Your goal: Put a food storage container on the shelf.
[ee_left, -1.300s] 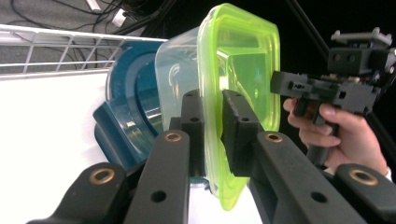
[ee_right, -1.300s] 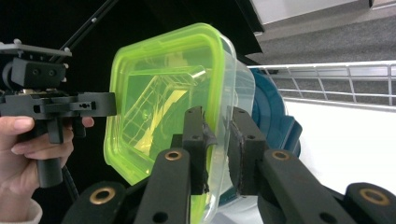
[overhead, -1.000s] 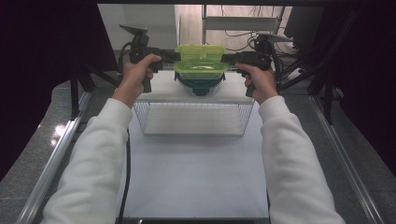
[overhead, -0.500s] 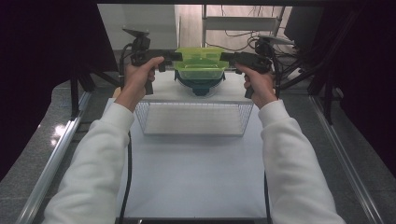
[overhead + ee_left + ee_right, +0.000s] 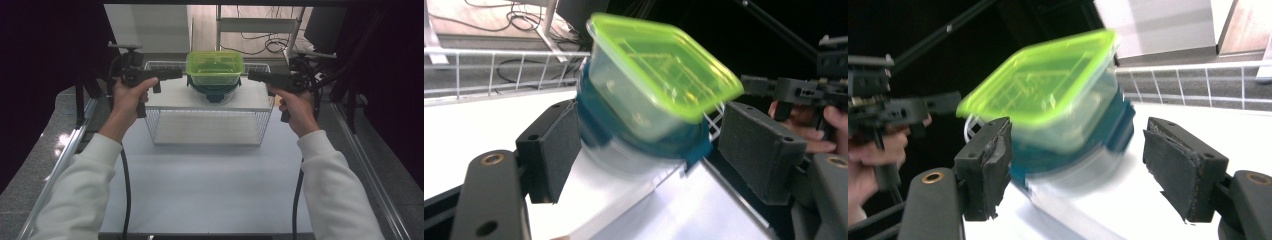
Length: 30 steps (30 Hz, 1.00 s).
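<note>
A clear tub with a lime-green lid [image 5: 215, 66] sits stacked on a blue-lidded tub [image 5: 214, 91] at the back of a white-topped wire rack [image 5: 170, 98]. My left gripper [image 5: 175, 74] hovers just left of the stack and my right gripper [image 5: 254, 76] just right of it, both apart from it. Both pairs of jaws have just been opening and stand open with nothing between the pads. From the left gripper view [image 5: 654, 155] the green lid [image 5: 664, 60] and blue tub [image 5: 644, 142] lie ahead. In the right gripper view [image 5: 1087, 167] the green lid [image 5: 1043, 82] is blurred.
The wire rack stands on a white table sheet [image 5: 210, 185] with bare room in front. Metal rails [image 5: 65, 155] run along both sides. A wire fence [image 5: 499, 70], cables and a stand lie behind the rack.
Both grippers let go of the green-lidded tub and drew outward to either side. The tub stays on the blue-lidded one.
</note>
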Each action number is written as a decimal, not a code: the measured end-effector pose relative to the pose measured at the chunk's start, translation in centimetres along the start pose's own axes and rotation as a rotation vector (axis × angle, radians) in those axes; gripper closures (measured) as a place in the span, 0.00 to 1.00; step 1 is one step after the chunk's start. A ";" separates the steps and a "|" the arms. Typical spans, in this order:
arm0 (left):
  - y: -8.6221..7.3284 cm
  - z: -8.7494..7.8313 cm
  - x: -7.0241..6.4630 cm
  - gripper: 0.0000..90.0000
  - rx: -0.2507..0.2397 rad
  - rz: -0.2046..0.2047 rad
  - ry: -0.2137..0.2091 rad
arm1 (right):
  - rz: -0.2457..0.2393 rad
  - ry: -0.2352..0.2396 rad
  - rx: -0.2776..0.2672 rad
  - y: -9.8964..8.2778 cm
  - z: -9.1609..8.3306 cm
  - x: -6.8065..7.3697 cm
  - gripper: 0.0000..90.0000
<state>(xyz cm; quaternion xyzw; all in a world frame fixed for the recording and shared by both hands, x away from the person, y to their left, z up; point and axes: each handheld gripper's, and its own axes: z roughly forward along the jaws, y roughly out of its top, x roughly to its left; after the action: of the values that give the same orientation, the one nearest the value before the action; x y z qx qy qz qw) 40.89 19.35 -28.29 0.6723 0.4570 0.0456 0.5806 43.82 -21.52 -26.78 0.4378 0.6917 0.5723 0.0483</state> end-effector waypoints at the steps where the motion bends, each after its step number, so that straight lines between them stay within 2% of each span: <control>1: -0.5 -0.3 -0.1 0.27 0.000 0.006 0.003 | -0.016 0.002 0.004 -0.3 -0.3 0.1 0.31; 4: -2.3 -1.2 -0.6 0.27 -0.004 0.015 0.001 | -0.066 -0.002 0.018 -1.8 -1.5 0.0 0.31; 8: -4.5 -2.1 -0.8 0.27 0.005 0.028 -0.010 | -0.099 -0.016 0.039 -3.6 -2.6 -0.4 0.31; 12: -6.7 -2.9 -0.9 0.27 0.018 0.048 0.008 | -0.117 -0.022 0.051 -5.4 -3.2 -0.8 0.31; 16: -9.2 -3.6 -1.0 0.29 0.027 0.069 0.056 | -0.122 -0.025 0.067 -7.8 -3.8 -1.0 0.31; 19: -11.0 -4.1 -1.4 0.29 0.040 0.093 0.079 | -0.162 -0.063 0.089 -9.8 -4.5 -0.9 0.31; 20: -11.0 -4.1 -1.4 0.29 0.040 0.093 0.079 | -0.162 -0.063 0.089 -9.8 -4.5 -0.9 0.31; 21: -12.2 -4.3 -1.5 0.29 0.049 0.106 0.092 | -0.172 -0.075 0.095 -10.3 -4.6 -0.8 0.31; 22: -13.6 -4.4 -1.4 0.29 0.069 0.122 0.110 | -0.205 -0.106 0.113 -11.9 -5.1 -0.7 0.30; 23: -14.5 -4.4 -1.3 0.29 0.081 0.131 0.124 | -0.209 -0.114 0.120 -12.4 -5.2 -0.7 0.30; 25: -15.8 -4.4 -1.0 0.29 0.094 0.134 0.143 | -0.212 -0.120 0.125 -13.6 -5.6 -0.7 0.30; 30: -19.2 -4.3 -0.1 0.29 0.137 0.102 0.150 | -0.205 -0.137 0.137 -16.8 -6.5 -0.9 0.28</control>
<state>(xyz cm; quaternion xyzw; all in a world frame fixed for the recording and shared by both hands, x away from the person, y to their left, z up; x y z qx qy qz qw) 27.48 20.67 -42.61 0.7275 0.4663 0.0942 0.4944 31.43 -26.33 -38.99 0.4051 0.7656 0.4843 0.1238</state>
